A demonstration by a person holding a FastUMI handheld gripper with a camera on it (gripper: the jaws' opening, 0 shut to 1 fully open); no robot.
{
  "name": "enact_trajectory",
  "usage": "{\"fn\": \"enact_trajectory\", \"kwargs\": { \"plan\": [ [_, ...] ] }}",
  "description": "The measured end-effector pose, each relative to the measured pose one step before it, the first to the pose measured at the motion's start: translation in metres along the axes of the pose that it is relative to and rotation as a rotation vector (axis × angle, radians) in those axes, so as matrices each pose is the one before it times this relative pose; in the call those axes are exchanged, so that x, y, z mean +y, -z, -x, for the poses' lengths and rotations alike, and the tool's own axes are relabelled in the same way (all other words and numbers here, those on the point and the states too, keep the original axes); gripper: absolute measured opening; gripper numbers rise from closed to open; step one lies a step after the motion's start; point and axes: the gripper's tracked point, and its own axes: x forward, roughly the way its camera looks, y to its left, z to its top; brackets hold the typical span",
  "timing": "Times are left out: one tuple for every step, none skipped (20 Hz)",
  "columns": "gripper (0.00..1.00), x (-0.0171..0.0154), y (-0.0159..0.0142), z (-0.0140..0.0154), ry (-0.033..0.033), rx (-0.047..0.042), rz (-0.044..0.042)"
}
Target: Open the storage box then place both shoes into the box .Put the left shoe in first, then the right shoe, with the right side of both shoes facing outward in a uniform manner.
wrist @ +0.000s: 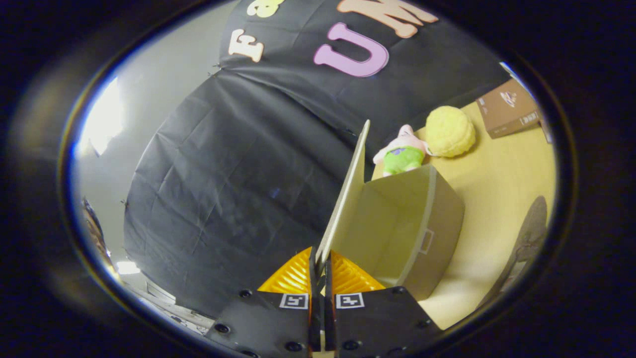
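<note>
We see the gripper (319, 266) clamped on the lower edge of the lid (345, 191), both fingers pressed against the thin panel, which stands raised and open. The storage box (422, 233) sits just beyond the fingers on the wooden table (497, 189), its inside showing (no shoe visible in it). Behind the box are a plush toy (403, 151) and a yellow ball (449, 132); farther off lies a brown carton (507, 109).

1. The storage box (397, 219) is plain beige, its lid (348, 189) paler cream.
2. The worktop (497, 189) is light yellowish wood.
3. A fluffy ball (449, 132) is yellow.
4. The plush toy (403, 151) is pink with green shorts.
5. A carton (507, 109) is brown.
</note>
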Motion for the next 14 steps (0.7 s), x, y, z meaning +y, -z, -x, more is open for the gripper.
{"fn": "enact_trajectory", "kwargs": {
  "plan": [
    [0.07, 0.01159, -0.00524, -0.00884, -0.00620, -0.00056, 0.01303],
    [0.07, 0.00949, -0.00176, -0.00781, -0.00029, 0.00617, 0.01526],
    [0.08, 0.00794, -0.00169, -0.00570, -0.00193, 0.00655, 0.01018],
    [0.08, 0.00946, -0.00162, -0.00441, 0.00178, 0.00424, 0.00512],
    [0.08, 0.00679, -0.00162, -0.00680, -0.00167, 0.00694, 0.00487],
    [0.09, 0.00608, -0.00211, -0.00719, 0.00281, 0.00527, 0.00711],
    [0.09, 0.00555, -0.00130, -0.00604, -0.00015, 0.00356, 0.00194],
    [0.10, 0.00482, -0.00019, -0.00393, -0.00096, 0.00490, 0.00177],
    [0.10, 0.00722, -0.00131, -0.00701, -0.00125, 0.00554, 0.00703],
    [0.11, 0.00817, 0.00088, -0.00688, 0.00086, 0.00571, 0.02911],
    [0.11, 0.00558, -0.00088, -0.00687, 0.00096, 0.00494, 0.02711],
    [0.12, 0.00737, 0.00023, -0.00629, 0.00650, 0.00292, 0.01761],
    [0.12, 0.00832, 0.00056, -0.00521, 0.00643, 0.00257, 0.01940],
    [0.12, 0.00550, 0.00020, -0.00492, 0.00761, 0.00410, 0.01949]
  ]
}}
